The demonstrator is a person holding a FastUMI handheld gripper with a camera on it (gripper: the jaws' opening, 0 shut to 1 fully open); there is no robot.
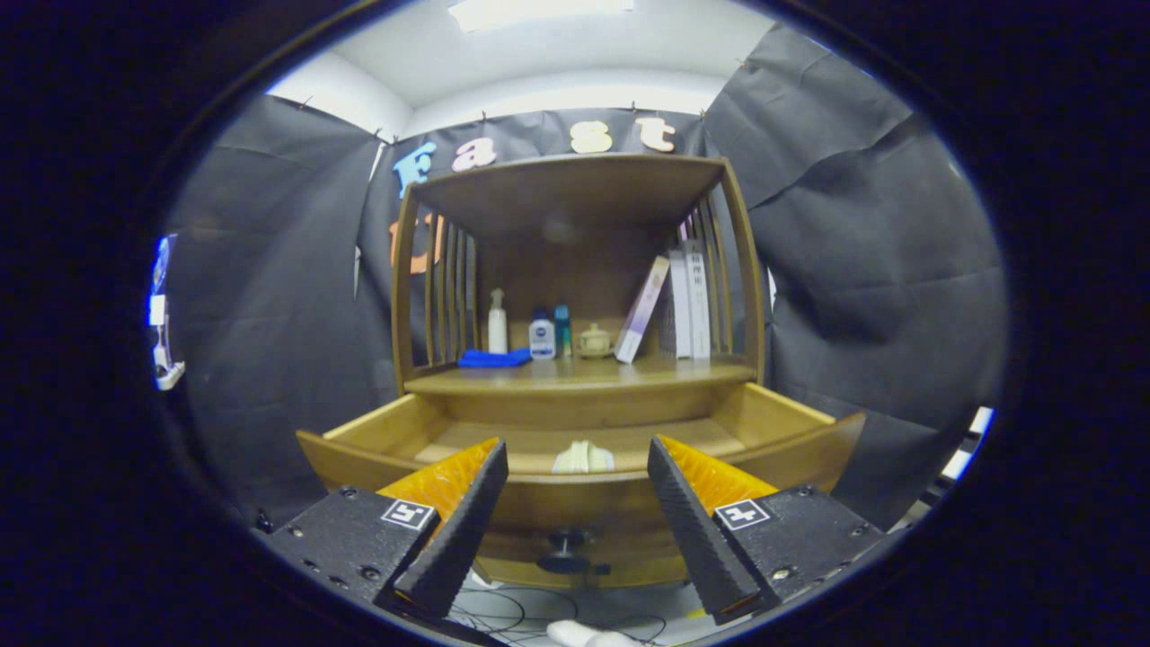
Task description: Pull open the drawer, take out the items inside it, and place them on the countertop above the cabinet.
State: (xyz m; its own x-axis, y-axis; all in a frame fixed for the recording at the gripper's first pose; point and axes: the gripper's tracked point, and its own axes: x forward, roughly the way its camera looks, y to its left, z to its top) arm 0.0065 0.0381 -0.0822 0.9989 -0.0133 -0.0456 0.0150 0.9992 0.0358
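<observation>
The wooden drawer (791, 445) stands pulled out from the cabinet, its front panel with a dark knob (566, 544) just ahead of my fingers. Inside it, near the front wall, lies a pale folded item (583, 458), seen between my fingers and beyond them. My gripper (578, 463) is open, held back from the drawer front, with nothing between its fingers. Above the drawer runs the wooden countertop (575, 377).
On the countertop stand a blue cloth (493, 358), a white pump bottle (497, 323), two small bottles (542, 337), a small lidded pot (594, 341) and leaning books (674, 305). A shelf roof with slatted sides covers it. Cables lie on the floor below.
</observation>
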